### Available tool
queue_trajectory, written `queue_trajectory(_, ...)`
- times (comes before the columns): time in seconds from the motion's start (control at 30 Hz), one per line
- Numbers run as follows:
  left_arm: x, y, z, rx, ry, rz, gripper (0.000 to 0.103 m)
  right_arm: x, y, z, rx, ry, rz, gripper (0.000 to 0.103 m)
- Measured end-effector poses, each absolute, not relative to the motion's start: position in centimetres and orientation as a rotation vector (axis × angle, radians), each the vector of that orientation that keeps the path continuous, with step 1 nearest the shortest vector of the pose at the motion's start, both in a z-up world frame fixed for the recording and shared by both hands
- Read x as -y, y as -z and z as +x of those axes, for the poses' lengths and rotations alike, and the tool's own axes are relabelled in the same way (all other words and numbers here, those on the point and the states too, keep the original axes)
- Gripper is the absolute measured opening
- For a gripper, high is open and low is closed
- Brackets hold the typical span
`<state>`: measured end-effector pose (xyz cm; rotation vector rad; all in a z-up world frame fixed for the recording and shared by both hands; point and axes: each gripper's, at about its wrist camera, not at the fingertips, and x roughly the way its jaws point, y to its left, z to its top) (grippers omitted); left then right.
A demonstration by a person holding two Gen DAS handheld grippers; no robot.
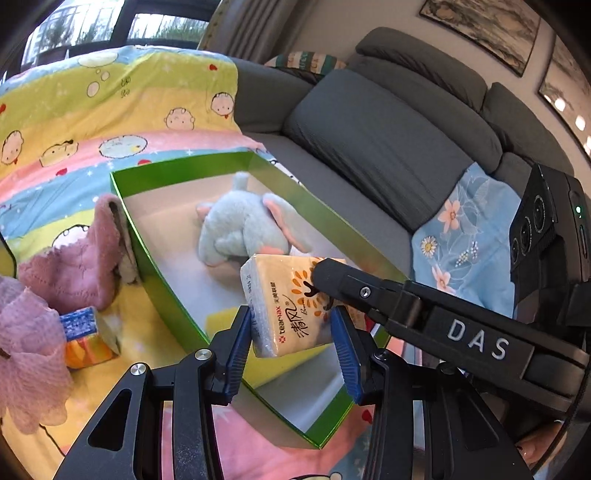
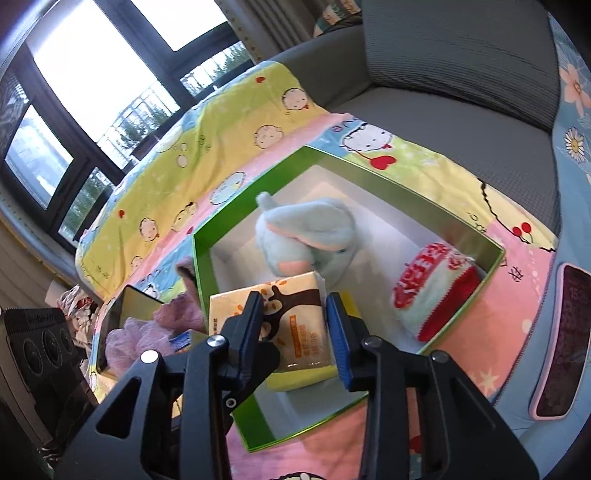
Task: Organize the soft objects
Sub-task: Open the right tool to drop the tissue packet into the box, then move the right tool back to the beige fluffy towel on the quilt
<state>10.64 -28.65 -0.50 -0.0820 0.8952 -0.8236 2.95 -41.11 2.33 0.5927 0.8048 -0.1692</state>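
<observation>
A yellow tissue pack (image 1: pixel 291 306), printed with a brown tree and orange leaves, hangs above the near end of a green-walled box (image 1: pixel 155 280) that sits on a cartoon-print quilt (image 1: pixel 110 110). Both grippers hold the pack at once: the left gripper (image 1: pixel 291 332) pinches its lower end between blue-padded fingers (image 1: pixel 240 332), and the right gripper (image 2: pixel 295 332) clamps it from the other side, one black finger (image 1: pixel 351 288) lying across the printed face. In the right wrist view the pack fills the gap between the pads, with a blue pad (image 2: pixel 338 336) tight against its edge. Under the pack, on the box's white floor, lies a yellow sponge-like block (image 2: pixel 303 380). Farther in, a pale blue plush elephant (image 1: pixel 243 225) with pink ears lies on its side near the middle, and a red-and-white knitted piece (image 2: pixel 432 291) rests against the box's right wall. Outside the box, just beside its left wall, a pink knitted cloth (image 1: pixel 77 266) is bunched up, with a small orange-and-blue packet (image 1: pixel 86 336) near it and a mauve mesh puff (image 1: pixel 29 354) at the frame's edge. The quilt covers a grey sofa (image 1: pixel 388 140), where a blue floral cloth (image 1: pixel 465 229) is draped over the seat. Framed pictures (image 1: pixel 491 26) hang on the wall behind, and a large window (image 2: pixel 92 85) shows past the quilt's far end.
</observation>
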Motion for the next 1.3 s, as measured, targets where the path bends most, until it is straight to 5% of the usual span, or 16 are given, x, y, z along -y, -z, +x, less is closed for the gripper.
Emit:
queue_trajectory(0.27,27.5,-0.1,10.2,-0.891,0.834,-0.131,0.044,41.5,-2.6,2.6,-0.789,0.201,0.602,0.040)
queue_trajectory(0.37,26.3,-0.7,10.1,-0.896,0.826,-0.152,0.046,41.2,-3.2,2.2,-0.760,0.215,0.568,0.057)
queue_trajectory(0.5,23.4,-2.0,9.2,-0.851,0.779,-0.173,0.077,40.8,-4.0,2.0,-0.720,0.203,0.549,0.076)
queue_trajectory(0.7,17.1,-3.7,8.2,-0.795,0.679,-0.261,0.078,39.0,-5.3,1.8,-0.681,0.168,0.505,0.094)
queue_trajectory(0.87,11.6,-4.5,6.7,-0.740,0.521,-0.267,0.091,37.4,-5.9,1.8,-0.669,0.137,0.466,0.094)
queue_trajectory(1.3,-4.6,-0.3,3.3,-0.715,0.008,-0.301,0.091,30.0,-6.7,3.1,-0.750,-0.102,0.357,0.097)
